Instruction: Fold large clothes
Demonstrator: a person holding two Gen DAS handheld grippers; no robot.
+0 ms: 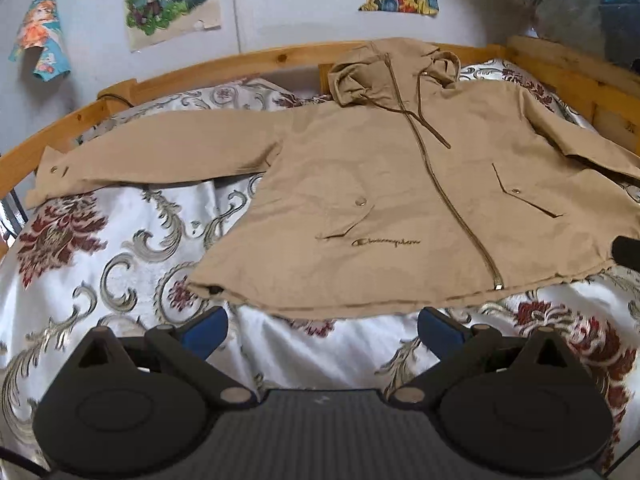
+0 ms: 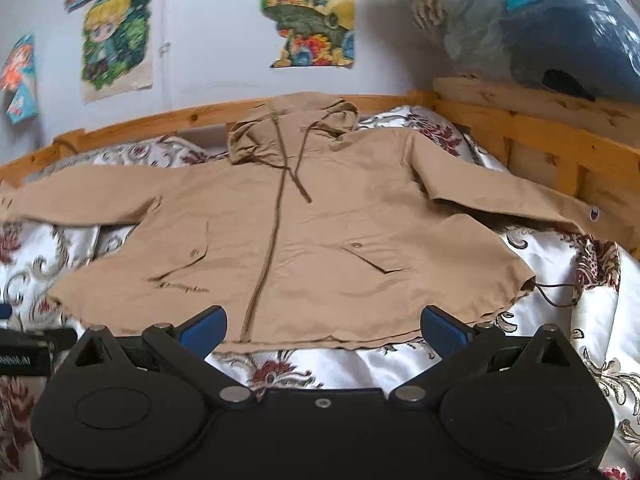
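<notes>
Nearest the left wrist camera, the left gripper (image 1: 322,330) holds its blue-padded fingers (image 1: 206,330) spread wide with nothing between them, hovering just short of the hem of a tan jacket (image 1: 360,184). The right gripper (image 2: 323,326) is likewise spread wide and empty; its blue fingers (image 2: 444,326) sit at the jacket's (image 2: 320,220) bottom edge, and whether they touch the cloth is hard to tell.

The jacket lies face up and zipped on a bed (image 1: 100,248) with a white, floral-patterned cover, hood (image 1: 384,72) toward the wooden bed frame (image 1: 240,62). Both sleeves are spread outward. In the left view the far sleeve runs out of the picture at the right edge; in the right view the opposite cuff is cut off at the left edge. Stitched lettering near the hem is blurred in the right view.

Behind the frame, colourful posters (image 2: 116,40) hang on the wall, partly cropped. A dark object at the right view's lower left edge (image 2: 28,344) cannot be identified.
</notes>
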